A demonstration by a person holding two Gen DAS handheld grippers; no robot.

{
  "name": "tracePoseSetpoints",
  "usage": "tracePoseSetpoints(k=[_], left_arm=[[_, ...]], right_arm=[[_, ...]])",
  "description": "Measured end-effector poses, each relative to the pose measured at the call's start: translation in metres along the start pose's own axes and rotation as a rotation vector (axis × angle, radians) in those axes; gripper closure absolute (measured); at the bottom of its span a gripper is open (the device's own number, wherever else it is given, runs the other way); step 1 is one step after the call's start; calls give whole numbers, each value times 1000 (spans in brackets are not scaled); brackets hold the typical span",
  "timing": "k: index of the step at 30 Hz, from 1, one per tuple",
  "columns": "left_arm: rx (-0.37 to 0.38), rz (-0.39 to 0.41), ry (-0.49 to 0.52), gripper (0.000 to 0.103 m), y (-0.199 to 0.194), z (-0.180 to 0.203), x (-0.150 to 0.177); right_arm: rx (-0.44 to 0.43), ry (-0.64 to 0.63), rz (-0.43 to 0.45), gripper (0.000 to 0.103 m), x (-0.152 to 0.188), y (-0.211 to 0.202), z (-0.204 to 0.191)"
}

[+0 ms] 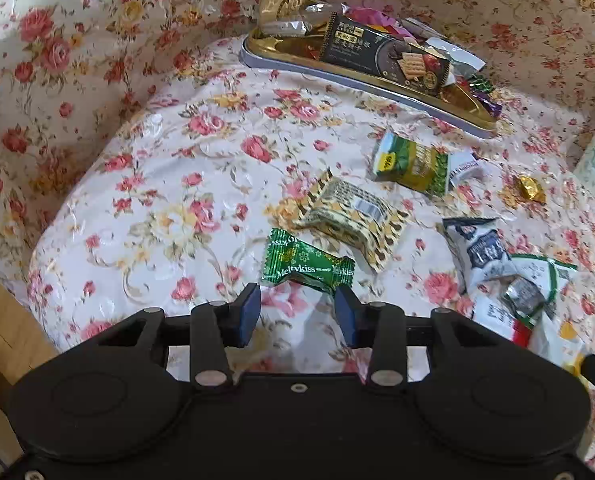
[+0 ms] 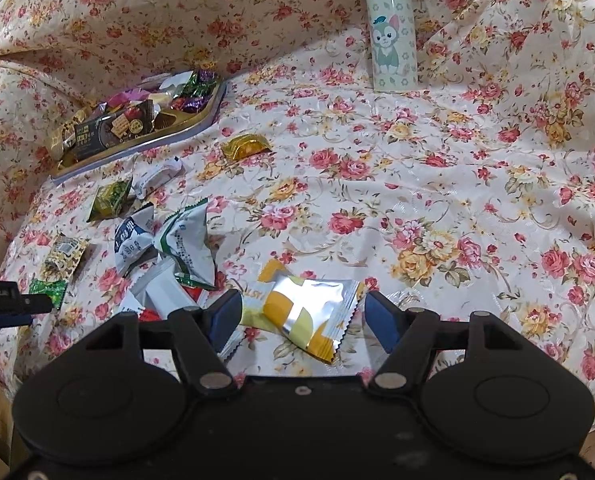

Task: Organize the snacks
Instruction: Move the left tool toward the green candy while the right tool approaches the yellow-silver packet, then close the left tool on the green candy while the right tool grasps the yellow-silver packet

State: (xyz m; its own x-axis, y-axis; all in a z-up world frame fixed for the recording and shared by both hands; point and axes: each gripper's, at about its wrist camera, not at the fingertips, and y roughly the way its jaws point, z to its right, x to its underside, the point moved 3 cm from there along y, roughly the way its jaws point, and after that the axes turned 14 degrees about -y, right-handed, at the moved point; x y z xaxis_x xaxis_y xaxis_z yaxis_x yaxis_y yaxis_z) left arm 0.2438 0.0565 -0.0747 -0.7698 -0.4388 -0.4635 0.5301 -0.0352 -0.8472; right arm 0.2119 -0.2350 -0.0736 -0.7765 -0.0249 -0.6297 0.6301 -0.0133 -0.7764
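Observation:
A gold tray (image 1: 281, 46) with several snacks stands at the back; it also shows in the right wrist view (image 2: 213, 114). My left gripper (image 1: 297, 314) is open, just short of a green Meltykiss candy (image 1: 305, 266) on the flowered cloth. My right gripper (image 2: 303, 320) is open around a yellow and silver snack packet (image 2: 309, 314) that lies on the cloth between its fingers. Loose on the cloth lie a gold patterned packet (image 1: 351, 218), a green and yellow packet (image 1: 411, 164), a gold foil candy (image 2: 245, 146) and a heap of white packets (image 2: 177, 248).
A pale green bottle with a cartoon cat (image 2: 391, 36) stands upright at the back right. The flowered cloth (image 2: 457, 200) rises in folds behind the table. A wooden edge (image 1: 1, 320) shows at the lower left.

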Motion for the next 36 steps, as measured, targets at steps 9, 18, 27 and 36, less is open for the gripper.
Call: tracePoseSetpoints(k=[9,18,27,36], left_arm=[[-69,24,-12,54,5,-15,-11],[-90,9,-128,55,-5,-28,-14],[10,-43,-148,55,0,-10,-22],[43,-89,-255,55,17,-7,-38]], right_arm=[[-3,3,-3,31,0,0,1],[26,-69,32,31,-5,-3,-4],[82,-368,38,32,7,-11,-16],[51,-485,73,34,12,-16,-31]])
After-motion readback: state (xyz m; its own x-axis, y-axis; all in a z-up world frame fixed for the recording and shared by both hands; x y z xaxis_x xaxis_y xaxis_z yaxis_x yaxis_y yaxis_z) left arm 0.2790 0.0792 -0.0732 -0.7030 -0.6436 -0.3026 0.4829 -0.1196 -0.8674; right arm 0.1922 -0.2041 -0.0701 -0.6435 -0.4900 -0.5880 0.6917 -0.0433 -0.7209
